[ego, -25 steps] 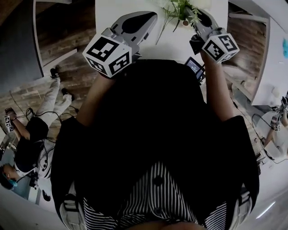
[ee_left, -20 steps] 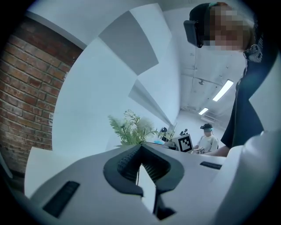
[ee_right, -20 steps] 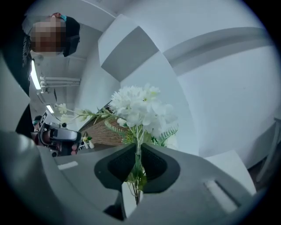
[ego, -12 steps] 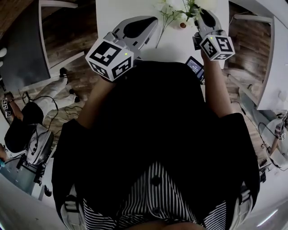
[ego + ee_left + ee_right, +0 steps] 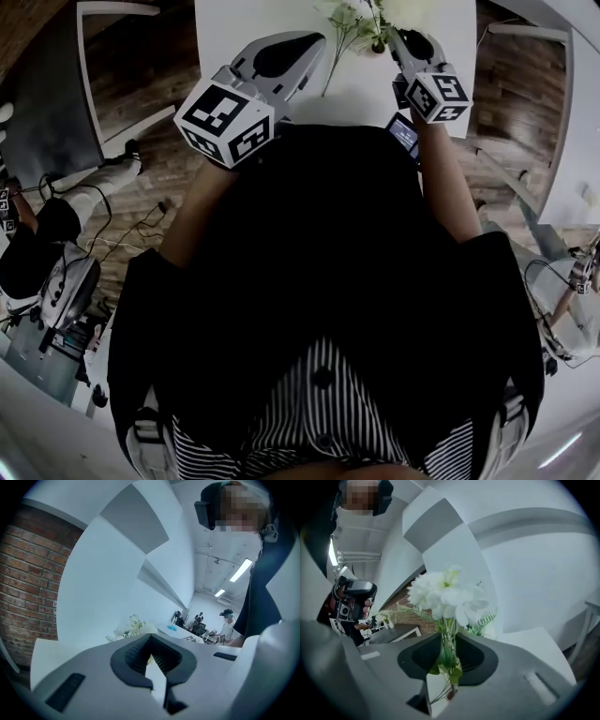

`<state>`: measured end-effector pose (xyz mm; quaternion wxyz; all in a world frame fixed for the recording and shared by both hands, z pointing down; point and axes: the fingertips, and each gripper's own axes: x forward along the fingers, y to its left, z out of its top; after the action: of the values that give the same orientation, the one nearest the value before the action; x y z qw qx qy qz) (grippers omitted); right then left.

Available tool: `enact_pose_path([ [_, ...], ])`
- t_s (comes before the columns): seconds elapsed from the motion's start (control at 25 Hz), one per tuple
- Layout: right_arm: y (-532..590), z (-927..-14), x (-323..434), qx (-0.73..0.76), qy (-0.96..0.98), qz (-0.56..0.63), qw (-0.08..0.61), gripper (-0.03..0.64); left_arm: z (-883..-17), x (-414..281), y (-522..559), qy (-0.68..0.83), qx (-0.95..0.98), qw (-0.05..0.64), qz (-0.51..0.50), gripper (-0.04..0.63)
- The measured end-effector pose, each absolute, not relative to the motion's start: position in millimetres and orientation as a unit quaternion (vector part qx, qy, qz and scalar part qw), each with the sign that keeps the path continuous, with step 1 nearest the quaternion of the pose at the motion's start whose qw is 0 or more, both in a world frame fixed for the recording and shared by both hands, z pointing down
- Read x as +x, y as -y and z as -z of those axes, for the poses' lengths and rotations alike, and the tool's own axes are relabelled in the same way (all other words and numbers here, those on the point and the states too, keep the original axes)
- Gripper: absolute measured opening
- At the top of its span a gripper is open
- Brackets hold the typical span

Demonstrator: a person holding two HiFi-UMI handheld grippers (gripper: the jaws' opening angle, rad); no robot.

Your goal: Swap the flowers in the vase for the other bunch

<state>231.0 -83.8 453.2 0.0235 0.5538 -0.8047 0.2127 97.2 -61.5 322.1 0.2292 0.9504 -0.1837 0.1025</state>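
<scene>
My right gripper (image 5: 398, 37) is over the far part of the white table (image 5: 244, 28). An upright bunch of white flowers (image 5: 447, 595) has its green stems (image 5: 446, 653) between the jaws, which are opening, and the pads look just off the stems. The stems run down to a small brownish round thing (image 5: 450, 696); I cannot tell whether it is the vase. A second bunch (image 5: 339, 23) lies on the table with its stems toward me. My left gripper (image 5: 314, 42) hovers beside it, shut and empty (image 5: 151, 651), and that bunch (image 5: 133, 627) shows beyond the jaws.
A small dark device with a screen (image 5: 405, 134) lies at the table's near edge under my right forearm. A white frame (image 5: 103, 56) stands on the wood floor to the left. People (image 5: 37, 234) work with gear on the floor at left.
The right gripper has sunk and moved left, farther over the table, with the white bunch. The left gripper drifted slightly toward the table.
</scene>
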Motion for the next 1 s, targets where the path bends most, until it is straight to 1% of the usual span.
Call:
enact_pose_path([
  [0.08, 75.4, -462.5, 225.4, 0.535, 0.810, -0.237, 0.036, 0.162, -321.6, 100.3, 56.9, 0.178, 0.952, 0.228, -0.102, 0.005],
  [0.12, 71.1, -466.7, 223.0, 0.524, 0.814, -0.248, 0.046, 0.188, -320.9, 101.7, 55.1, 0.176, 0.952, 0.227, -0.101, 0.005],
  [0.24, 59.3, -469.3, 218.9, 0.498, 0.823, -0.264, 0.072, 0.209, -317.2, 104.3, 52.0, 0.170, 0.954, 0.226, -0.097, 0.005],
  [0.4, 44.2, -461.6, 224.0, 0.495, 0.820, -0.282, 0.062, 0.207, -320.4, 106.0, 49.9, 0.156, 0.956, 0.228, -0.095, 0.005],
  [0.48, 35.2, -449.6, 224.2, 0.502, 0.815, -0.284, 0.053, 0.192, -319.7, 101.4, 48.0, 0.150, 0.957, 0.229, -0.093, 0.005],
  [0.6, 19.1, -423.0, 223.9, 0.510, 0.814, -0.274, 0.043, 0.121, -312.0, 96.0, 44.9, 0.147, 0.959, 0.226, -0.088, 0.005],
  [0.68, 10.6, -406.3, 226.4, 0.513, 0.816, -0.265, 0.035, 0.059, -308.0, 97.4, 45.0, 0.145, 0.960, 0.225, -0.084, 0.005],
  [0.8, 11.6, -387.4, 226.0, 0.513, 0.820, -0.252, 0.035, 0.016, -307.8, 101.9, 50.9, 0.140, 0.961, 0.227, -0.078, 0.005],
  [0.84, 13.6, -381.6, 225.1, 0.511, 0.822, -0.249, 0.034, 0.007, -308.7, 103.4, 53.2, 0.138, 0.961, 0.228, -0.076, 0.005],
  [1.0, 17.7, -351.6, 216.5, 0.499, 0.836, -0.227, 0.024, 0.003, -307.0, 109.2, 54.0, 0.131, 0.963, 0.225, -0.071, 0.005],
])
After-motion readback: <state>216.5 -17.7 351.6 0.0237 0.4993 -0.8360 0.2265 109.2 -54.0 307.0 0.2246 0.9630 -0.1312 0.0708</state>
